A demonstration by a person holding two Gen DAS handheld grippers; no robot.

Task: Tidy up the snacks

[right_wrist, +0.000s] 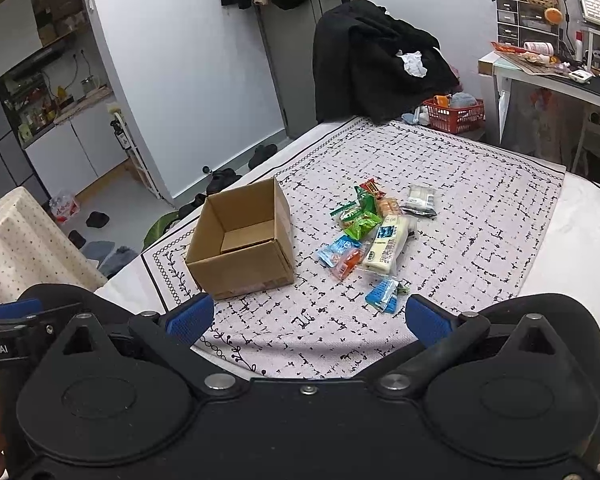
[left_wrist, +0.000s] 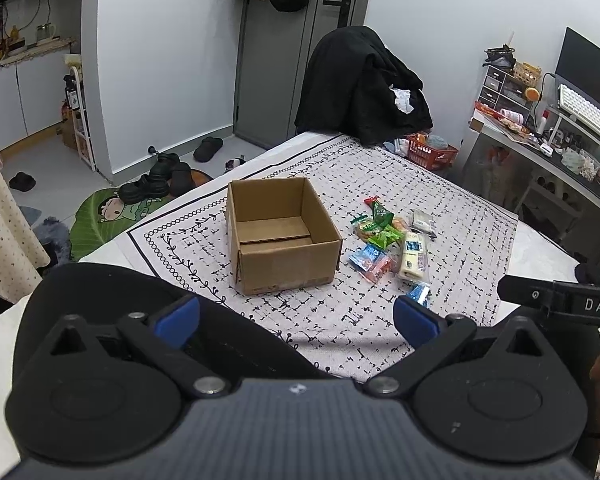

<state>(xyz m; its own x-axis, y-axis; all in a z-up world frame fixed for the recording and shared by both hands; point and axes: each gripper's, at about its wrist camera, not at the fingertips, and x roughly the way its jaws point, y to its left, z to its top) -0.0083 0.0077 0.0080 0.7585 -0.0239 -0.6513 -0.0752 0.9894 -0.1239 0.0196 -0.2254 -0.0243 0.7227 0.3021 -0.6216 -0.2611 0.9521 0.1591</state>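
An open, empty cardboard box stands on the patterned cloth. Just right of it lies a heap of wrapped snacks: green packets, a long cream bar, blue and orange packets, a clear grey packet and a small blue packet nearest me. My left gripper hangs open above the near cloth, short of the box. My right gripper is open too, just before the small blue packet. Neither holds anything.
The black-and-white patterned cloth covers a white surface. A chair draped in black clothes stands at the far edge, a red basket beside it, a cluttered desk at right. Shoes lie on the floor at left.
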